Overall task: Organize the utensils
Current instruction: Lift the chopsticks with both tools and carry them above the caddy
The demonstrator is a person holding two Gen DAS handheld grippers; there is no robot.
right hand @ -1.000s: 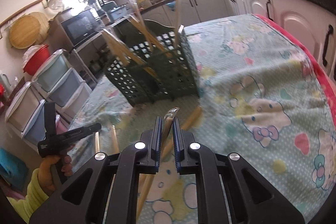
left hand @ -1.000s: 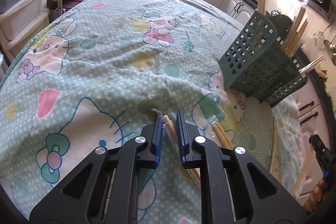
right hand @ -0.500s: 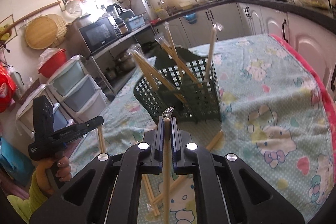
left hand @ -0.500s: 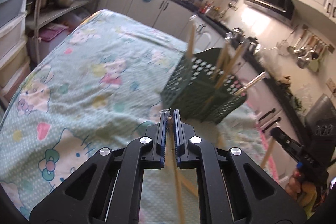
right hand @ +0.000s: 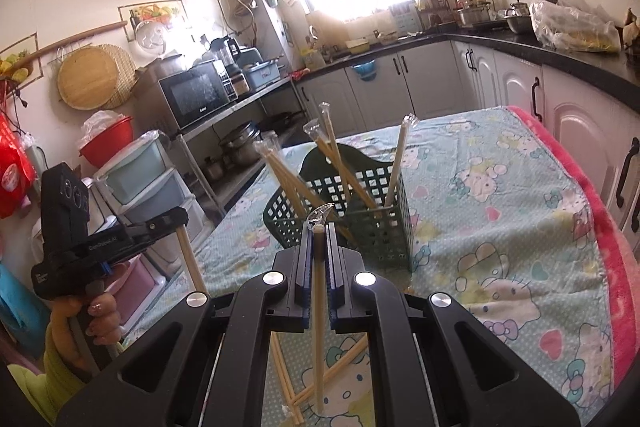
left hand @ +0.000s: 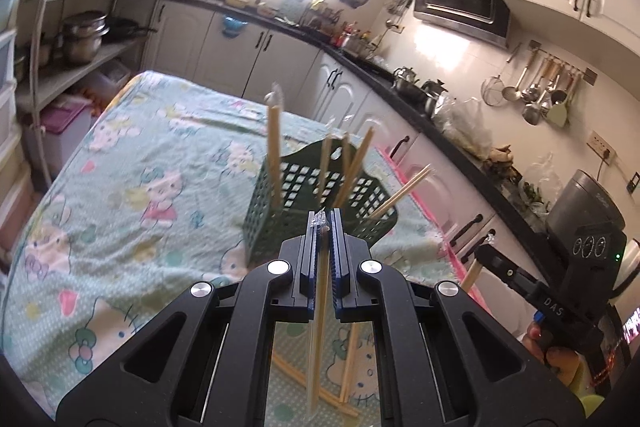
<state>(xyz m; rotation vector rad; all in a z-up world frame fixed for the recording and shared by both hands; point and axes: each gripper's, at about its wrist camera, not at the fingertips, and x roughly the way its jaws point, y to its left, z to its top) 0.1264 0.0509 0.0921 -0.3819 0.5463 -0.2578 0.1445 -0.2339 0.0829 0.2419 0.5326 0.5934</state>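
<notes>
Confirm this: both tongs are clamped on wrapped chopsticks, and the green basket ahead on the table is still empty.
Not empty. The green basket already holds several wrapped chopsticks, as the right wrist view shows. The rest stands: the left tongs and right tongs each clamp a wrapped pair.

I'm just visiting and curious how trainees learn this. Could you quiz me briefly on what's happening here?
1. True or false: both grippers are empty.
2. Where do the sorted chopsticks stand? A) red bowl B) green basket C) drawer
3. What still lies on the tablecloth?

Key:
1. False: the left gripper and right gripper are each shut on wrapped chopsticks.
2. B, the green basket.
3. Loose chopsticks on the tablecloth.
</notes>
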